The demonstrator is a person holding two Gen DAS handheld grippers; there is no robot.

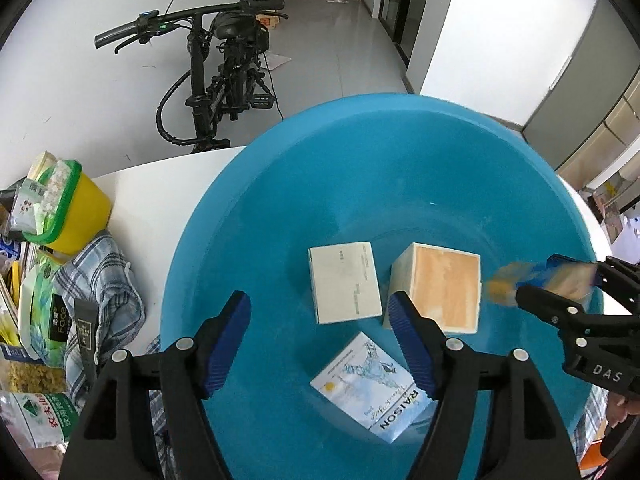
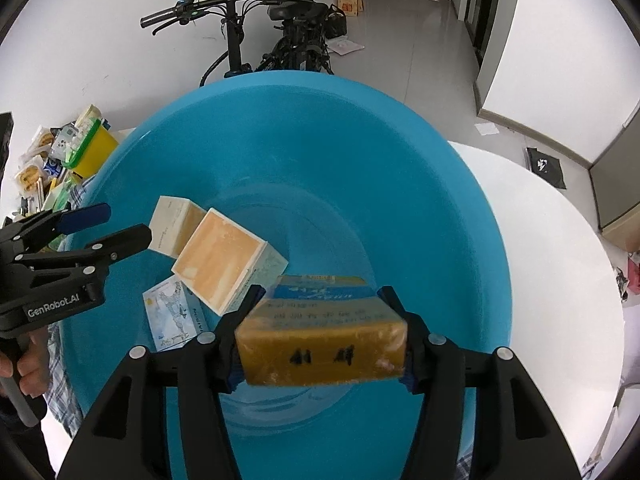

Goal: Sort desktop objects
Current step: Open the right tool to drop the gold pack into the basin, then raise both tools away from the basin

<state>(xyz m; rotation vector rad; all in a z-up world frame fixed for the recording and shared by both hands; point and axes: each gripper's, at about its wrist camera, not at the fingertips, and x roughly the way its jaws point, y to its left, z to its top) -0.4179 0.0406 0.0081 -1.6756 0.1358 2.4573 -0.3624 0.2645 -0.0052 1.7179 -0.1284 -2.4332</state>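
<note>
Your right gripper clamps the yellow-blue pack over the blue basin; the right cam shows its label, the left cam only blur. Left gripper is open w/ nothing between, above three boxes.

One blue basin sits on the white table, and three boxes lie in it: a white one at the middle, an orange-topped one at its three o'clock, and a pale blue one at six o'clock. A fourth box, yellow-brown, hangs above the basin between two grippers. At the basin's nine o'clock I count one yellow tub and one checked cloth; one bicycle stands at twelve.
</note>
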